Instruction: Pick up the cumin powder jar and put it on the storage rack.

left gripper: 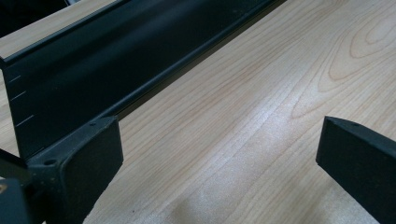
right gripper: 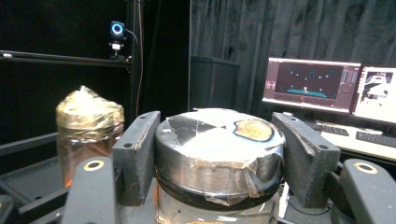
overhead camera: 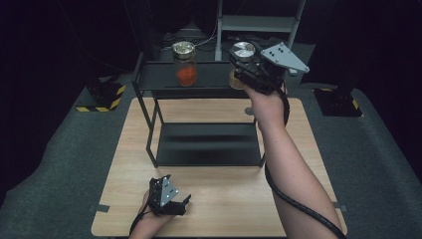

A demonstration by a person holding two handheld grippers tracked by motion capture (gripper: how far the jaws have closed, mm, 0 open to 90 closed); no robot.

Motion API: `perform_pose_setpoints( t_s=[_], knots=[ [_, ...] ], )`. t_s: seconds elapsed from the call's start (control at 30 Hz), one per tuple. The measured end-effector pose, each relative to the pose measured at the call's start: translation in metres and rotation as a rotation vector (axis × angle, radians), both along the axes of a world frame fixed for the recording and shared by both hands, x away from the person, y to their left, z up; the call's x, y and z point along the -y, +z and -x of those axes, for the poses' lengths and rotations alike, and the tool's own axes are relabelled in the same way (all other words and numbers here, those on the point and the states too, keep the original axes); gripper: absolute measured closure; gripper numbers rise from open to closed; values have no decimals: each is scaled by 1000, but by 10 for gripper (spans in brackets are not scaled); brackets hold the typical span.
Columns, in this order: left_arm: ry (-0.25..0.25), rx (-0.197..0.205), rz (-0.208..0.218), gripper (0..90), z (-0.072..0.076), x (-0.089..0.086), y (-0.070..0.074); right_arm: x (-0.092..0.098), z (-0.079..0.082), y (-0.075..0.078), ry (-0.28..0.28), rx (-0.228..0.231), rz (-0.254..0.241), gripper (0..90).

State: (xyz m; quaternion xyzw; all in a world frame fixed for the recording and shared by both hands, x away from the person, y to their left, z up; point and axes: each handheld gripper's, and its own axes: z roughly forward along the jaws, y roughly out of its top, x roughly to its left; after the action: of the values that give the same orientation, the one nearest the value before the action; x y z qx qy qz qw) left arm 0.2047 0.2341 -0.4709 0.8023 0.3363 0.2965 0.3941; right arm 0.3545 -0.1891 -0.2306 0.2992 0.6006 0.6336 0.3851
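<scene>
From above, the right gripper [overhead camera: 247, 69] is up at the top shelf of the black rack [overhead camera: 209, 144], its jaws clamped on the silver-lidded jar [overhead camera: 242, 52] at the shelf's right end. A second jar, the one with orange contents [overhead camera: 185, 64], stands apart from it near the middle of that shelf. The left gripper [overhead camera: 185, 203] rests low on the wooden table [overhead camera: 224, 199], near its front edge and in front of the rack, with its jaws parted and nothing between them.

In the left gripper view, the two black jaws stand wide apart over bare table [left gripper: 243, 121], gripping nothing. The rack's dark lower shelf [left gripper: 116, 60] runs across just beyond the left-hand jaw.

In the right gripper view, both jaws press against the sides of the silver-lidded jar [right gripper: 219, 154], just at its taped lid, one on each flank, pinching it firmly. The jar with orange contents [right gripper: 88, 135], capped in crinkled gold foil, sits just to the left, behind the left-hand jaw.
</scene>
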Motion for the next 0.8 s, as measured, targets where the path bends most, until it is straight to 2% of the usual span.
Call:
perform_pose_setpoints(
  t_s=[0.37, 0.8],
  knots=[
    [1, -1, 13, 9, 0, -2, -1, -8, -17, 0, -8, -9, -17, 346],
    [2, -1, 16, 8, 0, -2, -1, -13, -25, -3, -10, -21, -12, 346]
  ],
)
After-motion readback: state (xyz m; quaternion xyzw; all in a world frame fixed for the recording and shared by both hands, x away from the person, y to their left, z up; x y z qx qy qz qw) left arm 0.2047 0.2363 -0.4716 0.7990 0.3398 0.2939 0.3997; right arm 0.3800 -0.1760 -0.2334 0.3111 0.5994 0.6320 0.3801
